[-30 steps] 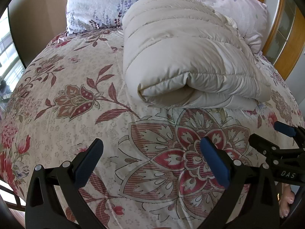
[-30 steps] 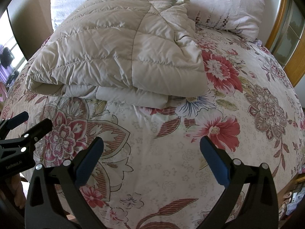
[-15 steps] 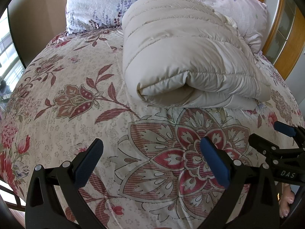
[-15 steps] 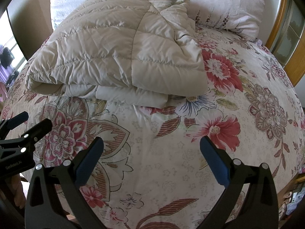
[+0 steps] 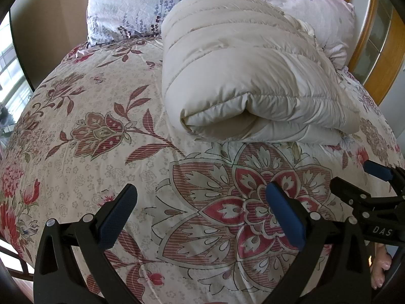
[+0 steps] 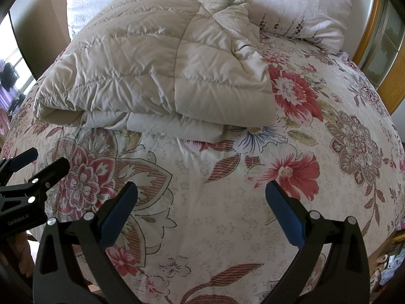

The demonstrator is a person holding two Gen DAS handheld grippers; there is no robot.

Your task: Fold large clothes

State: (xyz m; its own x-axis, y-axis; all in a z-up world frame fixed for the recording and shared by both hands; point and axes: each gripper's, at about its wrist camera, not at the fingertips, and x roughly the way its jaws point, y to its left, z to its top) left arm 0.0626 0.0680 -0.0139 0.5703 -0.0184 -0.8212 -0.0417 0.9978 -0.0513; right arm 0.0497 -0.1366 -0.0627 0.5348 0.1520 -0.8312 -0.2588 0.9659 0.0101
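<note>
Though puffy — cream quilted coat point(image 5: 243, 81) folded

left claw point(image 5: 201, 211): spread wide, empty | right claw point(image 6: 201, 211): spread wide, empty (side by side)

Pillows point(image 5: 126, 2) cut by top edge, lower parts hidden behind folded puffer coat point(image 5: 240, 81). Coat's inner layers tucked out of sight inside fold; sleeves, hood not distinguishable. Right gripper point(image 5: 354, 177) only partly in left wrist view, cut by right edge. Left gripper point(image 6: 27, 162) cut by left edge in right wrist view. Hand point(image 5: 379, 266) mostly hidden behind gripper body. Clutter point(image 6: 387, 261) beside bed too small to identify.
</note>
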